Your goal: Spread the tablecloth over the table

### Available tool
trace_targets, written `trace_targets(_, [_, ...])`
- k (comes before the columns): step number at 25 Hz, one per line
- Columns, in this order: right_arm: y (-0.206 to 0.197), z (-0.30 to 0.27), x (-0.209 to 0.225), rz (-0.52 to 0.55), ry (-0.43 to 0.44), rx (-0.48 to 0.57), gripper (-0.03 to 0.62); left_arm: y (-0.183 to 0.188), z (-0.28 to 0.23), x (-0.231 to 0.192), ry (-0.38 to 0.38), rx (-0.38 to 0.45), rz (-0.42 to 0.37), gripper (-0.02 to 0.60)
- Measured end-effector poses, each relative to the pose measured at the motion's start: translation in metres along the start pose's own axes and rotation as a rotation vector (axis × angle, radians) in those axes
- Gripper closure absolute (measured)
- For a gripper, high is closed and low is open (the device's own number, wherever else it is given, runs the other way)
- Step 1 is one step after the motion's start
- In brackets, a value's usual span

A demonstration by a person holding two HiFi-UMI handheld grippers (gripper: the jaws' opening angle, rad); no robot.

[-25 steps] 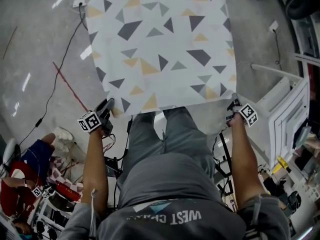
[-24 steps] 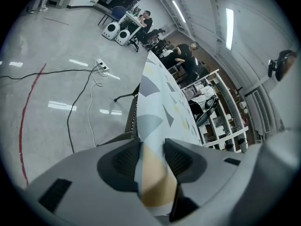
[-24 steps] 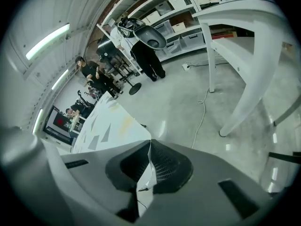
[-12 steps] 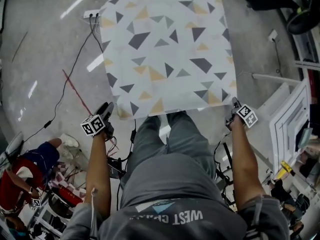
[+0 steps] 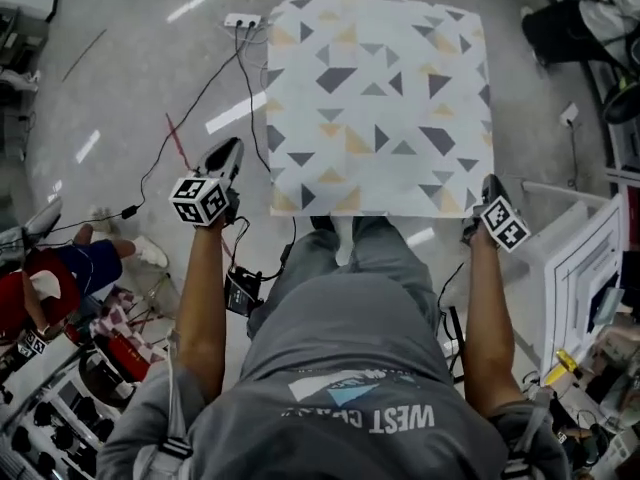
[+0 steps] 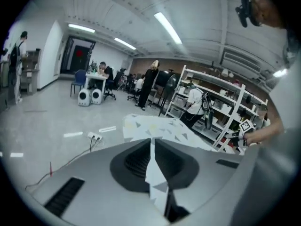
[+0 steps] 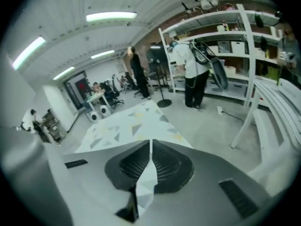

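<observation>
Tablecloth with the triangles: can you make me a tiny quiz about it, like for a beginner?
1. True or false: the tablecloth has a striped pattern.
2. What do the left gripper and the right gripper each pinch? A) a cable B) the tablecloth C) nothing
3. Fill in: the white power strip lies on the ____.
Key: 1 false, it shows triangles. 2 B; their jaws have just been closing, with cloth between them. 3 floor.

The white tablecloth (image 5: 380, 108) with grey and yellow triangles looks like thin, matt cloth; the grey floor (image 5: 120, 88) is smooth and glossy, mirroring ceiling lights.
</observation>
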State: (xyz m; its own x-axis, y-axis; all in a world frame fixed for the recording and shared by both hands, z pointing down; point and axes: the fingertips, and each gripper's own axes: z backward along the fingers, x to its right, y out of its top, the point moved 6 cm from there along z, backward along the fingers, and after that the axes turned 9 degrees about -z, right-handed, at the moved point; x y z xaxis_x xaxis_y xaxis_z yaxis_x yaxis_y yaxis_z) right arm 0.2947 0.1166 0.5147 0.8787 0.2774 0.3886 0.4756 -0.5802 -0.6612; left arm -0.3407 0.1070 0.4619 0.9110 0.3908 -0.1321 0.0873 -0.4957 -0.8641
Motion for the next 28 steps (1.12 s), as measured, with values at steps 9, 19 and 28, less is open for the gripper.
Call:
trace_targets(9, [0.092,0.083,-0.276,0.472,0.614,0.231,0.585,0.173,0.031,0.073,-0.106,0.268,-0.300,0.584])
trace_targets(19, [0.103,0.247,-0.436,0.862,0.922,0.326,0.586,0.295,0.109,0.156,-0.194,0.469,-0.458,0.583])
trace_targets(28, [0.117,0.297,-0.448,0.896,0.862,0.406,0.586,0.303,0.147,0.211,-0.215,0.506,-0.696,0.583])
